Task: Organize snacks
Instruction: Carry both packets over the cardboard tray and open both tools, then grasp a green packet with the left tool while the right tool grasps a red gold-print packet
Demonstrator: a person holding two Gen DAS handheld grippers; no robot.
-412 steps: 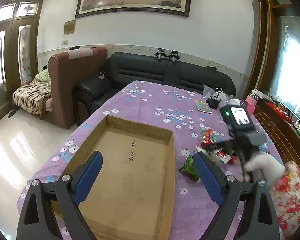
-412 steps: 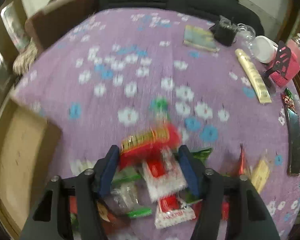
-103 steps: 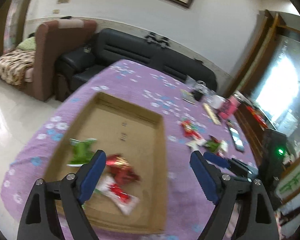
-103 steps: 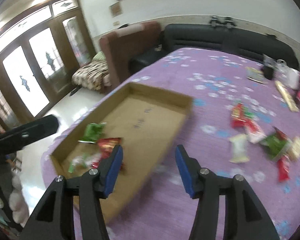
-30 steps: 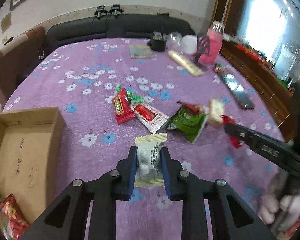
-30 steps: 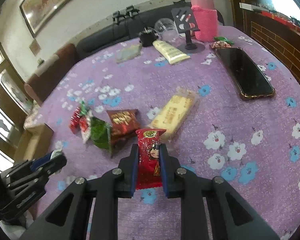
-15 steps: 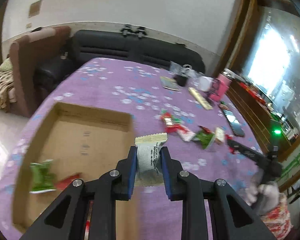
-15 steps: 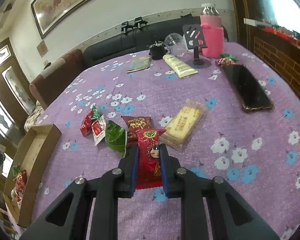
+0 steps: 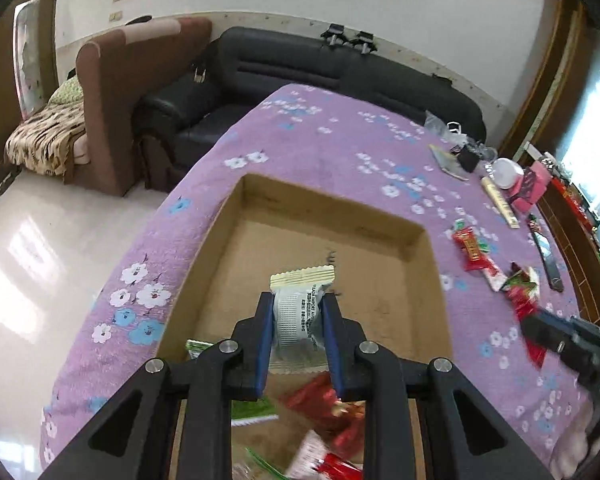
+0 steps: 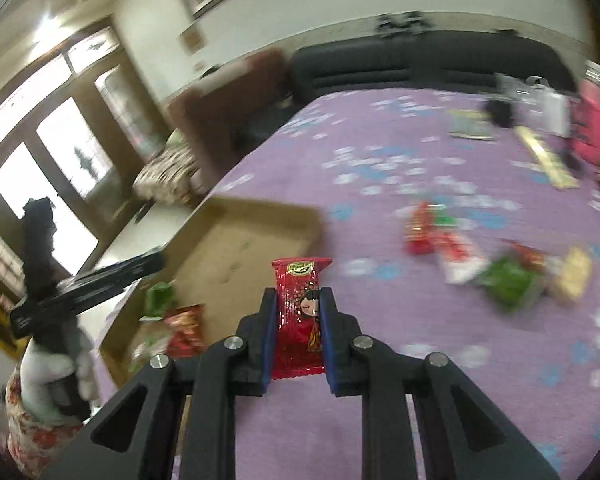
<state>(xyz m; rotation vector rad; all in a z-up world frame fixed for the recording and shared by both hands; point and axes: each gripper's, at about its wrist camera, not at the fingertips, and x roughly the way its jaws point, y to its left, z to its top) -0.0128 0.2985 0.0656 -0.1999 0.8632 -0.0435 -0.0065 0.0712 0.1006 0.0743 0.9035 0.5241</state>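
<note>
1. The box [image 9: 416,236] sits on the desk [image 9: 300,140] near its edge; a knock could push it off.
2. Left tongs [image 9: 298,320] pinch a white pack [image 9: 298,316] over the box; letting go while swinging could fling it past the wall.
3. Right tongs [image 10: 298,320] pinch a red pack [image 10: 300,312] over bare desk beside the box; dropped here, it misses.

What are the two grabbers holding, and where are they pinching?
The left gripper pinches a white snack packet across its middle. The right gripper pinches a red snack packet by its sides, the top sticking out.
</note>
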